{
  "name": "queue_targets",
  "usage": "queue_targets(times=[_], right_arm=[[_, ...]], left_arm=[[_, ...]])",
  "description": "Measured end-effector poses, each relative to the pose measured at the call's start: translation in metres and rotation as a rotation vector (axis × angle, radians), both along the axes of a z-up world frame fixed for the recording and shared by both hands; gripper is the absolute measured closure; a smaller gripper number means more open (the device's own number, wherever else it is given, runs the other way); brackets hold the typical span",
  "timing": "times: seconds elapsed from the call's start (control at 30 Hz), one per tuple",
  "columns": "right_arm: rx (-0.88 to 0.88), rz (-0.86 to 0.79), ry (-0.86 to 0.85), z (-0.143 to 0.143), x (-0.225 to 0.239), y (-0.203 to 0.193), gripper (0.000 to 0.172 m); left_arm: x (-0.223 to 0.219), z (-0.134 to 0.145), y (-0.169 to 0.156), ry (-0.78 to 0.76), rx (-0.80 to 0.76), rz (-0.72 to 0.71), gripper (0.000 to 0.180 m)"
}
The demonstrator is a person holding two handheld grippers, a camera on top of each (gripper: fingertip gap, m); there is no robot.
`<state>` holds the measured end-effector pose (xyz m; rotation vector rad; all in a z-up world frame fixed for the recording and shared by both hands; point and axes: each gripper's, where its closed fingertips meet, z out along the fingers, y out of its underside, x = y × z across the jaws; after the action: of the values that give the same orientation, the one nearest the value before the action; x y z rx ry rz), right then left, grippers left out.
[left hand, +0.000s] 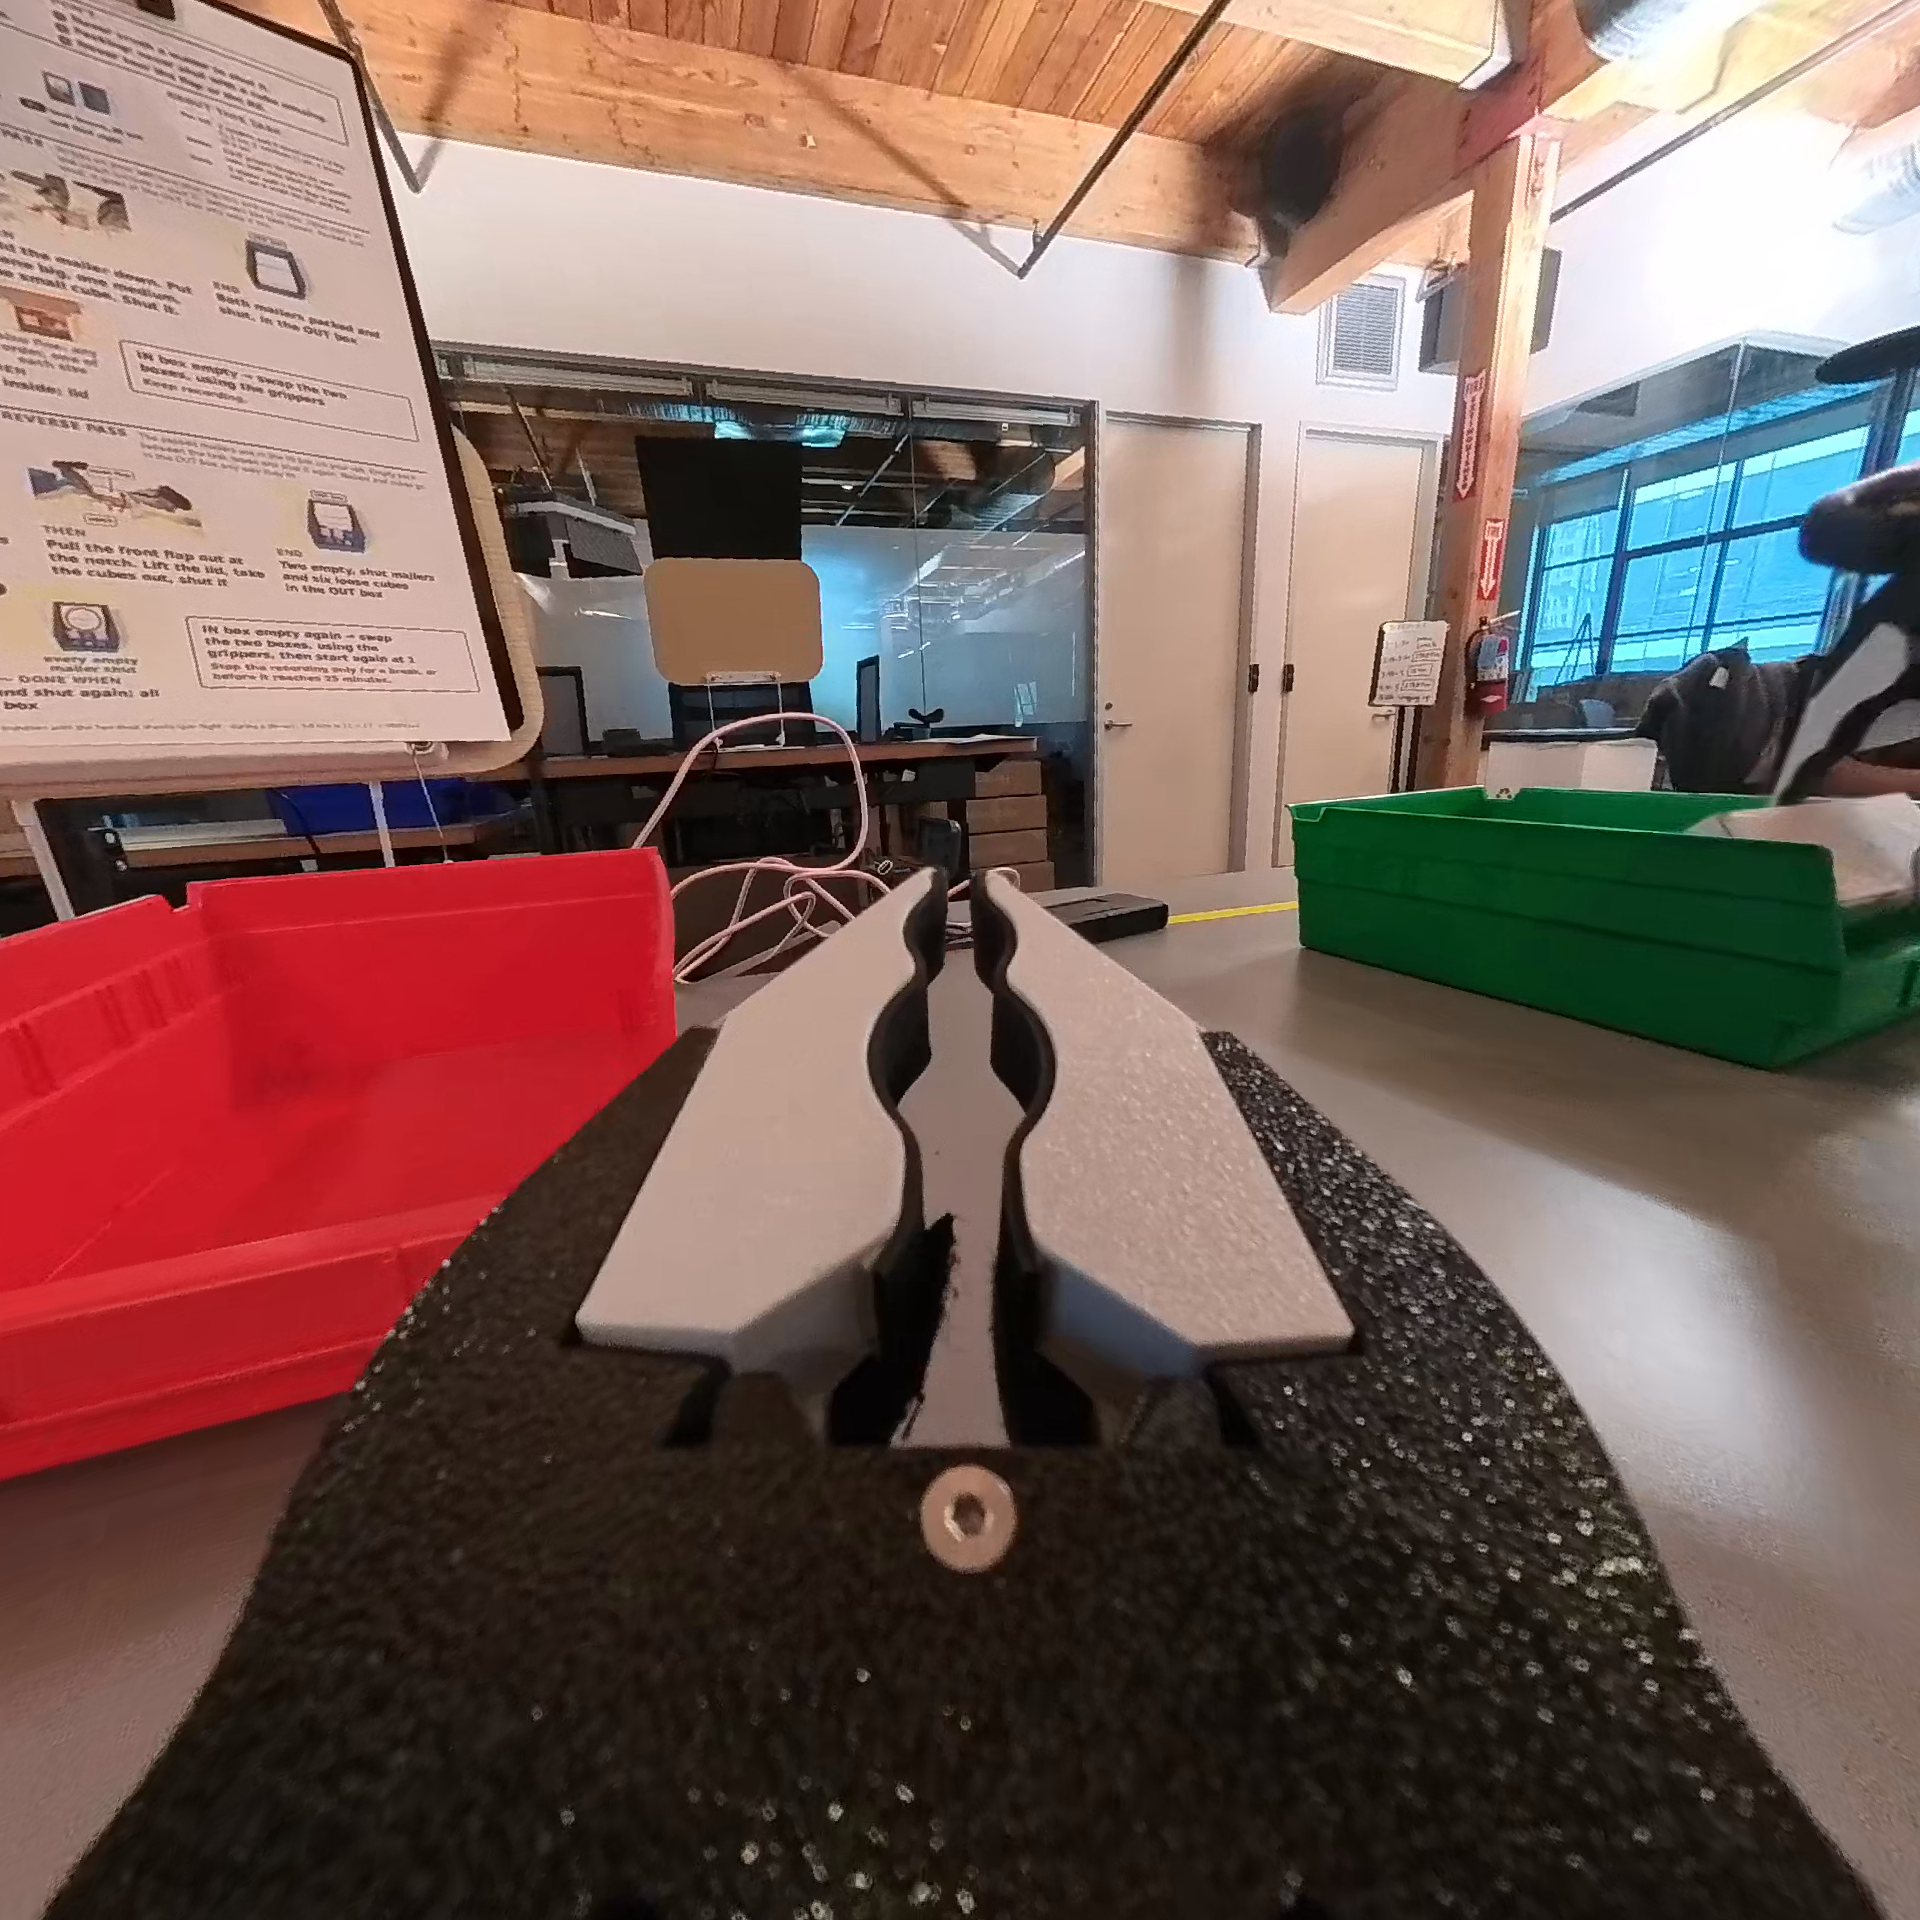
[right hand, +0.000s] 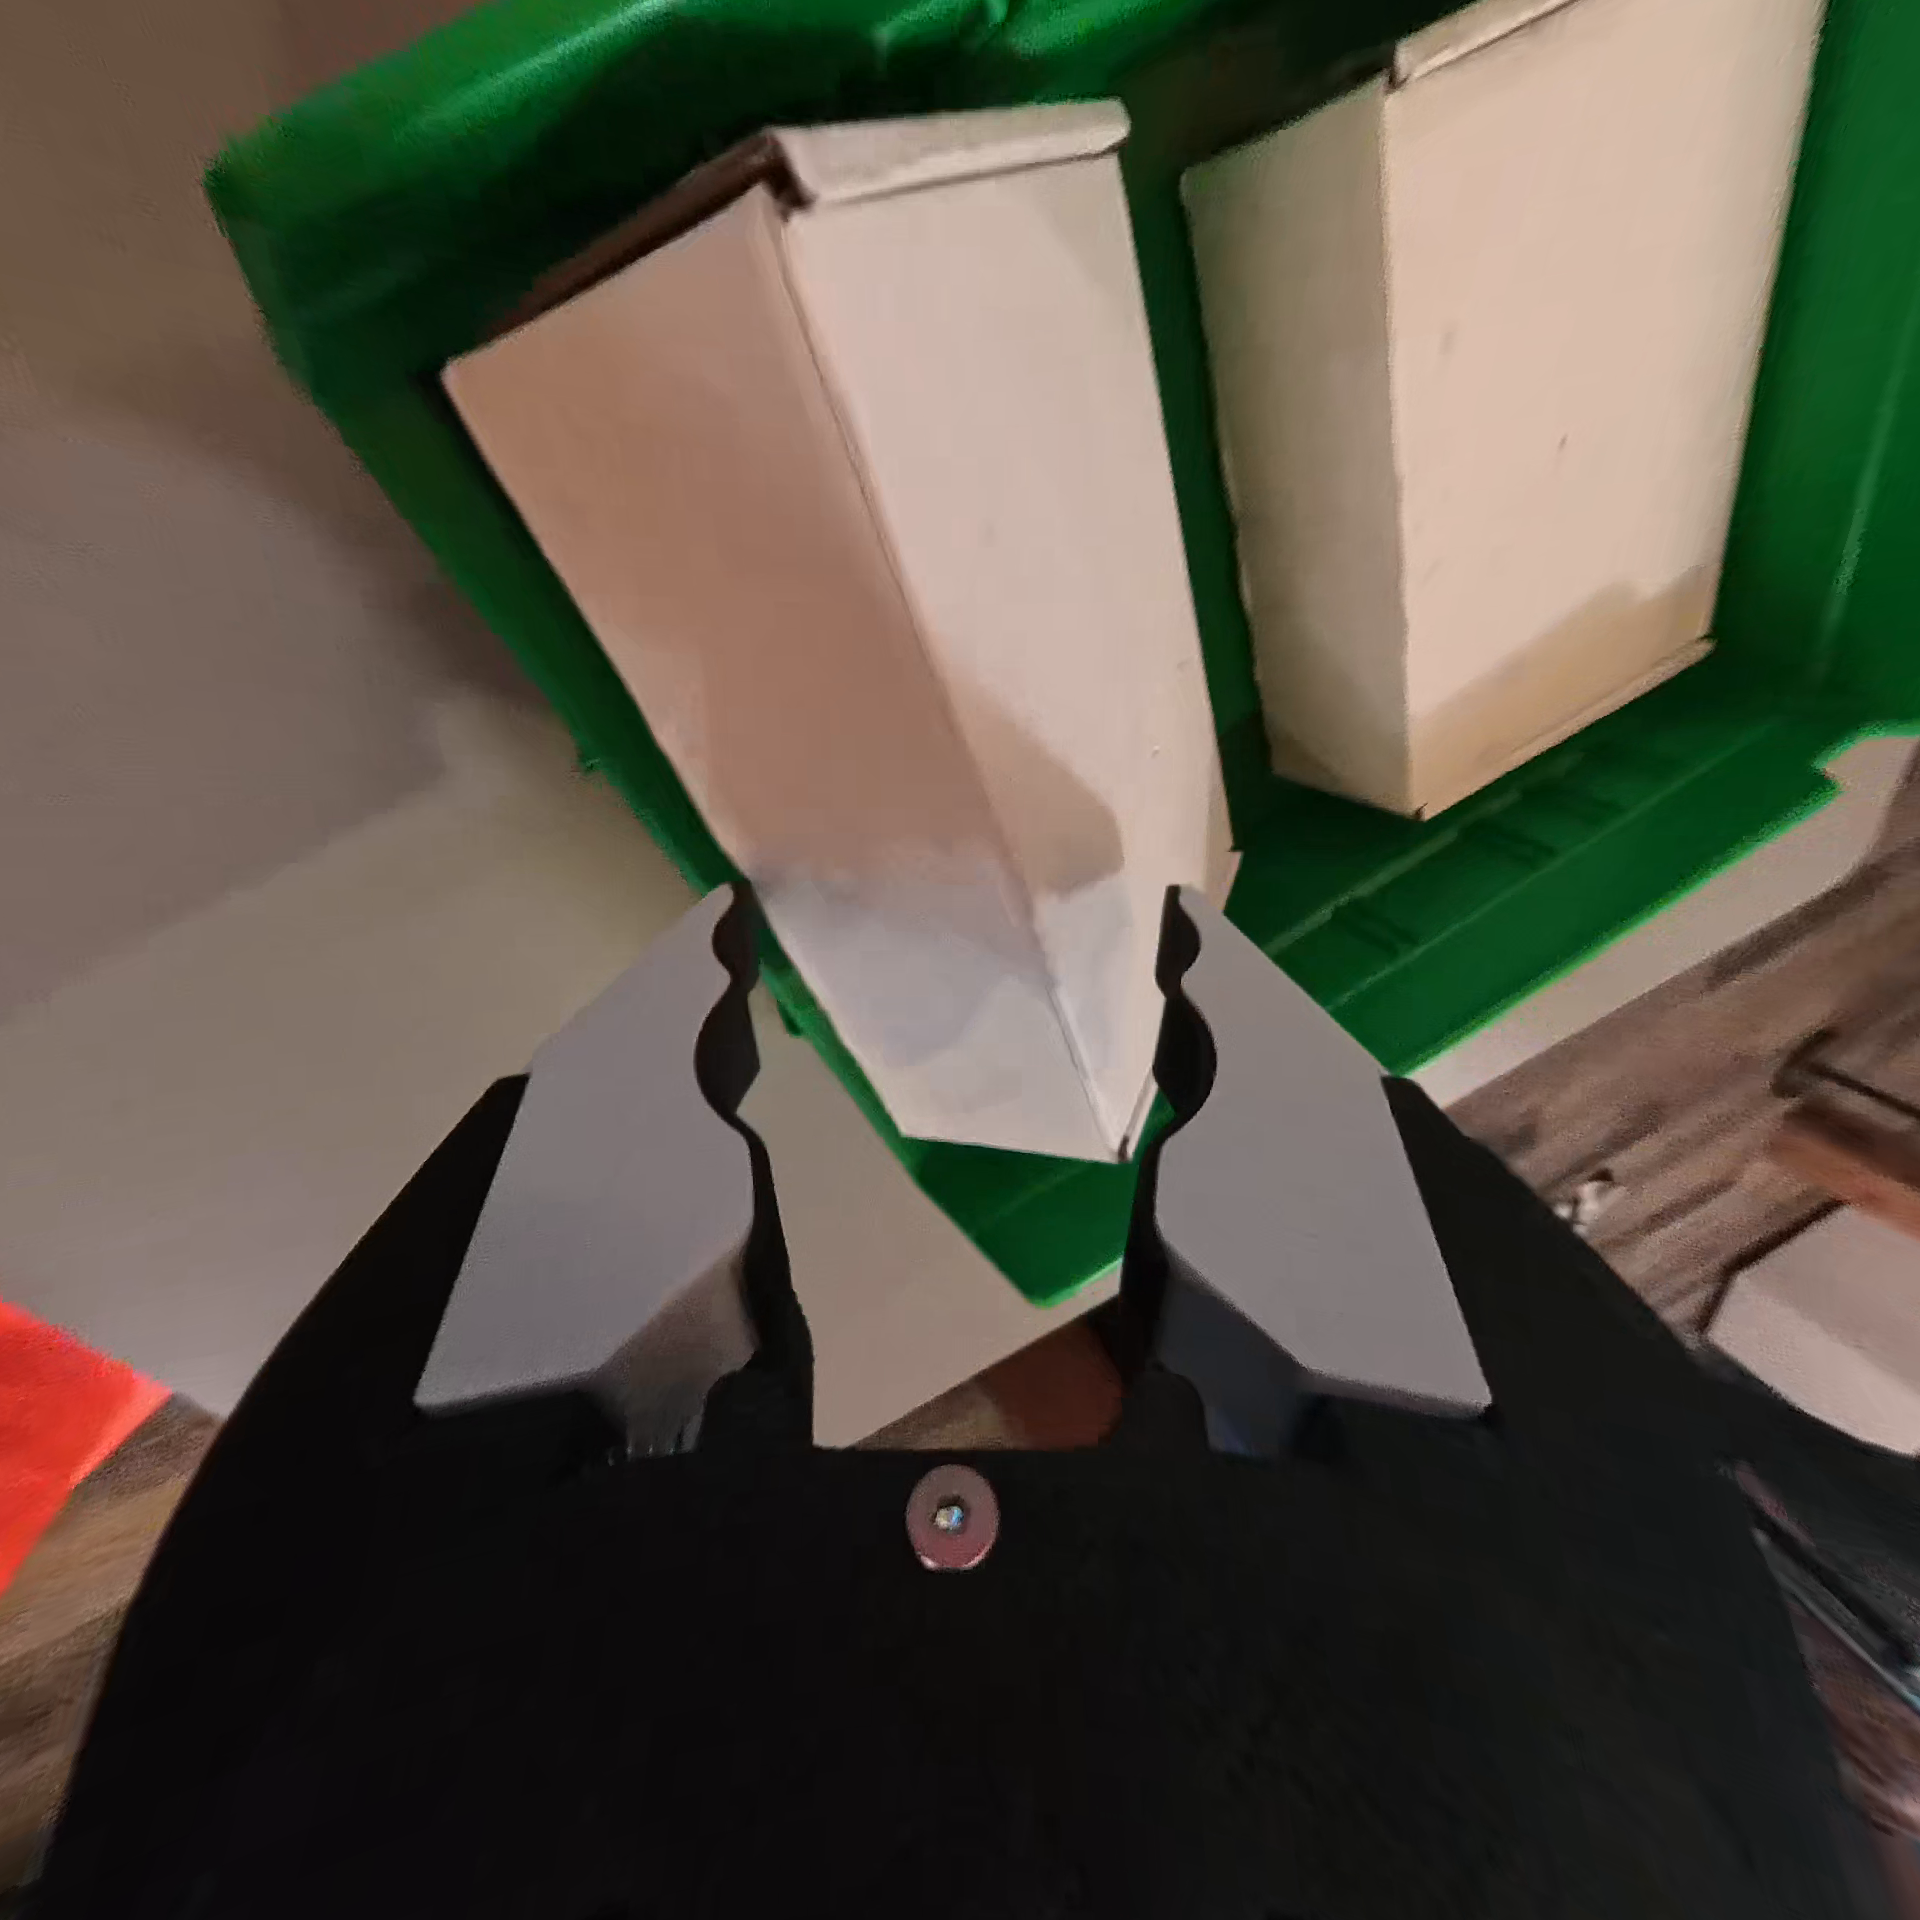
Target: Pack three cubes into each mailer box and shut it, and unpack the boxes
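My right gripper is open wide over the green bin. A white mailer box, shut and tilted, has its near end between the fingers; on the left, green shows between pad and box. A second shut white mailer box lies in the bin to its right. My left gripper is shut with nothing in it, low over the grey table between the red bin and the green bin. The tilted box shows blurred at the far right. I see no cubes.
The red bin looks bare inside. An instruction sheet stands behind it. A pink cable and a flat black device lie at the table's far edge. A corner of the red bin shows at the left in the right wrist view. Some 50 cm of space lies between my two pairs of fingers.
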<state>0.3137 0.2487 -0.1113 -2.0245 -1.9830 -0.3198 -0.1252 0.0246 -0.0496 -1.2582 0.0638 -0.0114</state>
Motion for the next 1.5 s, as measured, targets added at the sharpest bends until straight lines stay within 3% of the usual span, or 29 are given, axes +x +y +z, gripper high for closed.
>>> queue_targets(times=[0.2, 0.67, 0.8, 0.93, 1.07, 1.13, 1.23, 1.33, 1.4, 1.43, 1.5], right_arm=[[-0.053, 0.02, -0.015, -0.005, 0.0, -0.011, 0.112], [0.174, 0.058, -0.095, -0.034, -0.007, 0.02, 0.12], [0.323, 0.075, 0.011, -0.018, -0.015, 0.023, 0.112], [0.627, 0.103, 0.215, 0.027, -0.021, 0.022, 0.11], [0.932, -0.053, 0.593, 0.072, -0.001, 0.017, 0.11], [1.128, -0.235, 0.729, 0.087, 0.036, 0.02, 0.113], [1.251, -0.449, 0.827, 0.082, 0.071, 0.017, 0.113], [1.123, -0.582, 0.894, 0.056, 0.08, 0.023, 0.117], [0.902, -0.692, 0.985, 0.034, 0.081, 0.032, 0.116], [0.821, -0.735, 1.031, 0.026, 0.083, 0.036, 0.116], [0.732, -0.778, 1.069, 0.018, 0.089, 0.042, 0.117]], left_arm=[[0.0, -0.001, 0.001, -0.006, -0.004, -0.008, 0.179], [0.001, -0.002, 0.001, -0.006, -0.01, -0.019, 0.179], [0.004, 0.003, -0.003, -0.008, 0.027, -0.041, 0.168], [0.004, 0.006, -0.005, -0.021, 0.048, -0.055, 0.16], [0.005, 0.005, -0.004, -0.014, 0.042, -0.059, 0.157], [0.016, 0.004, -0.004, 0.0, 0.03, -0.137, 0.17], [0.014, -0.003, 0.001, 0.021, -0.023, -0.121, 0.171], [-0.014, -0.005, 0.007, 0.16, -0.083, 0.065, 0.167], [-0.041, 0.007, 0.006, 0.146, -0.079, 0.152, 0.157], [-0.051, 0.013, 0.006, 0.096, -0.084, 0.155, 0.138], [-0.074, 0.015, 0.013, -0.042, -0.138, 0.183, 0.073]])
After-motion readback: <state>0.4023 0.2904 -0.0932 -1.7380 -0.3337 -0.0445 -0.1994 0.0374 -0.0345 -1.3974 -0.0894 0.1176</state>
